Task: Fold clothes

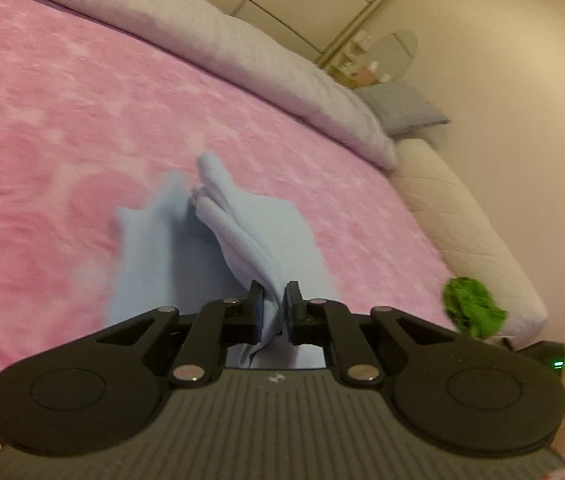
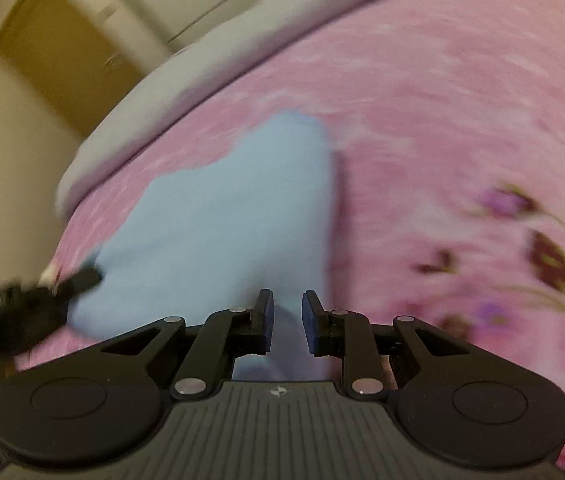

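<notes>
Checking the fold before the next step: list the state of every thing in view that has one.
light blue garment: bunched, partly lifted off the pink blanket
left gripper: shut on the garment's folds
right gripper: jaws apart, cloth between them; grip unclear
green cloth: crumpled at the bed's edge

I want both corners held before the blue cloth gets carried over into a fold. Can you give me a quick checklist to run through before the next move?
1. Left gripper clamped on the light blue cloth: ok, a bunched fold sits pinched between its pads.
2. Right gripper holding cloth: cannot tell; cloth lies between the jaws, but a gap shows beside each pad.
3. Cloth lifted off the pink blanket: ok on the left side, where folds rise towards the gripper.
4. Cloth spread flat, without bunching: not ok, several layers are gathered near the left gripper.
5. Landing area free: ok; the green object lies apart, at the blanket's edge.
</notes>
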{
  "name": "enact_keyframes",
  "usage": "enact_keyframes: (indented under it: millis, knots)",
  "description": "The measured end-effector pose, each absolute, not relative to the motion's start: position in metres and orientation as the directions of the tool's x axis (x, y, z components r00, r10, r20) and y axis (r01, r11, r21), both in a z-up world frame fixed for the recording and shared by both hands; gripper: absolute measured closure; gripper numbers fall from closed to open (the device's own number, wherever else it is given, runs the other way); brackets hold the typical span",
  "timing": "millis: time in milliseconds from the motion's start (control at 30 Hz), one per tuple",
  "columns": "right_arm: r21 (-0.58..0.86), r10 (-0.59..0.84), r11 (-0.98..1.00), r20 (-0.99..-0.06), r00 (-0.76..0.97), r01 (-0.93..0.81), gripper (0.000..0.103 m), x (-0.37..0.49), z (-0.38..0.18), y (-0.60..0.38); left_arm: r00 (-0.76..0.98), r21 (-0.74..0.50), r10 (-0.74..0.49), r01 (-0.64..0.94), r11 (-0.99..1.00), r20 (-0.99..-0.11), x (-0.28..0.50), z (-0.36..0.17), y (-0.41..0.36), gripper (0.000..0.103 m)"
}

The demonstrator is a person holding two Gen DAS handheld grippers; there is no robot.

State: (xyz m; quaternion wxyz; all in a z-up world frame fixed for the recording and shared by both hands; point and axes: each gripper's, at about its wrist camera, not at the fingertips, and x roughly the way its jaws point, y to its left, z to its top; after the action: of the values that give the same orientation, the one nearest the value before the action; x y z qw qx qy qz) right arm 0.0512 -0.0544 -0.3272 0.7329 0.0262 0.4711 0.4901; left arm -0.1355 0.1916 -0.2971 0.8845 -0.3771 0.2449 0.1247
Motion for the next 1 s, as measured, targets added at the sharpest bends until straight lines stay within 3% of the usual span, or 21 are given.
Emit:
enact_keyframes:
  millis: [100,167,300,367,400,600,767,1000]
  knots:
    - [0.394,0.702,0.481,-0.709,0.074,-0.783,0.076,0.025,-0.33,-0.029,0.801,-0.631,0.01,-0.48,0.609,-0.599,-0.144,-0.336,0.204,0.093]
    - [0.347,0.681,0.486,-0.726,0.098,-0.802,0.076,0.018,-0.333,-0.022,0.798,-0.65,0.001,-0.491,0.58,-0.602,-0.148,-0.349,0.206,0.088]
    - [0.413,0.716,0.519,-0.689,0.117,-0.748,0.076,0.031,-0.327,-0.039,0.815,-0.68,-0.002,-0.482,0.552,-0.579,-0.151,-0.348,0.209,0.083]
    - [0.435,0.712,0.563,-0.687,0.145,-0.703,0.074,0.039,-0.33,-0.048,0.81,-0.67,-0.006,-0.48,0.566,-0.586,-0.148,-0.345,0.209,0.085]
    - [0.44,0.7,0.585,-0.698,0.15,-0.682,0.071,0.044,-0.335,-0.051,0.808,-0.658,-0.006,-0.475,0.584,-0.589,-0.149,-0.343,0.208,0.093]
    - [0.453,0.648,0.667,-0.745,0.159,-0.592,0.076,0.056,-0.356,-0.061,0.839,-0.608,0.036,-0.422,0.672,-0.543,-0.162,-0.318,0.2,0.098]
    - [0.364,0.67,0.599,-0.716,0.197,-0.713,0.077,0.033,-0.34,-0.046,0.815,-0.533,0.089,-0.453,0.715,-0.572,-0.174,-0.319,0.195,0.098]
    - [0.199,0.599,0.572,-0.765,0.239,-0.796,0.077,0.018,-0.347,-0.037,0.754,-0.492,0.089,-0.508,0.707,-0.651,-0.169,-0.345,0.197,0.097]
